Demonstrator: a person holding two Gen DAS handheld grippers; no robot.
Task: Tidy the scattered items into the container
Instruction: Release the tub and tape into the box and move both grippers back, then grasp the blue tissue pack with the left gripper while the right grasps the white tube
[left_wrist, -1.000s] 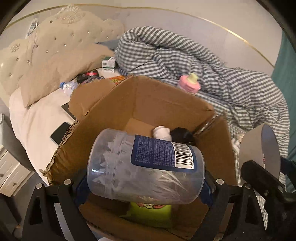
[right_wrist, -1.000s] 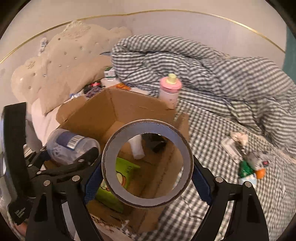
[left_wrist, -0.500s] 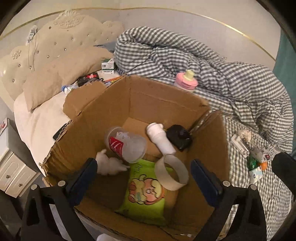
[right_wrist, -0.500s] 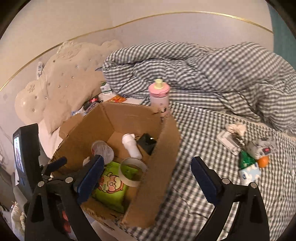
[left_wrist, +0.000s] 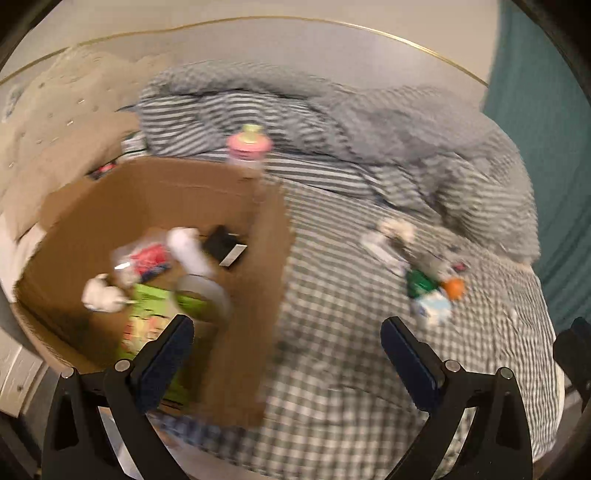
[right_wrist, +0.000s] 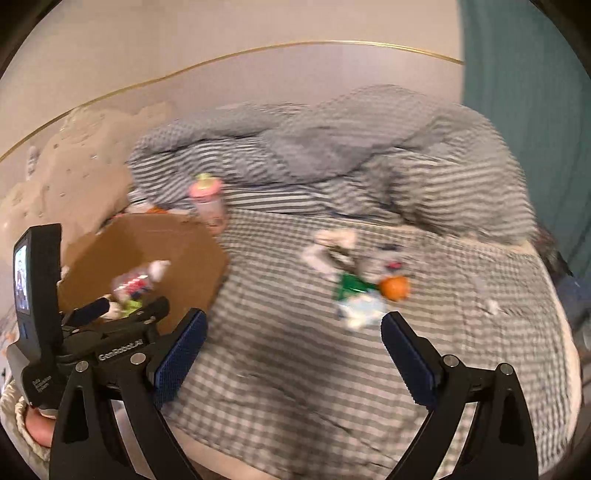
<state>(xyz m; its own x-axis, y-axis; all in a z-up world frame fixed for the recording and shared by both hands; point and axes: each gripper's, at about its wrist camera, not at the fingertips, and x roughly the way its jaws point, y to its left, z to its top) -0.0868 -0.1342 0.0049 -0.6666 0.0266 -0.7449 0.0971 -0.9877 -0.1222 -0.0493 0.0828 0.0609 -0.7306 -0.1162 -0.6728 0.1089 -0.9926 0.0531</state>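
Both claws, left gripper (left_wrist: 286, 332) and right gripper (right_wrist: 291, 328), are gaping empty, aiming at the litter pile (right_wrist: 364, 286) mid-bed, clear of the box (left_wrist: 258, 295) at the bed's left edge.

Right tongs (right_wrist: 291, 354) gape empty over the checked bedspread (right_wrist: 295, 369), cardboard box (right_wrist: 155, 251) at left.

The open cardboard box (left_wrist: 240, 295) is sitting on the bed, ahead and left of the left gripper (left_wrist: 286, 354). It is holding a roll of tape (left_wrist: 207, 295), a green packet (left_wrist: 155, 325), a white bottle (left_wrist: 188, 251) and a black item (left_wrist: 221, 242). A cluster of scattered items (right_wrist: 365, 280), one orange, one green, is lying on the checked sheet just ahead of the right gripper (right_wrist: 293, 350). A pink-capped bottle (right_wrist: 208, 201) is standing upright behind the box.
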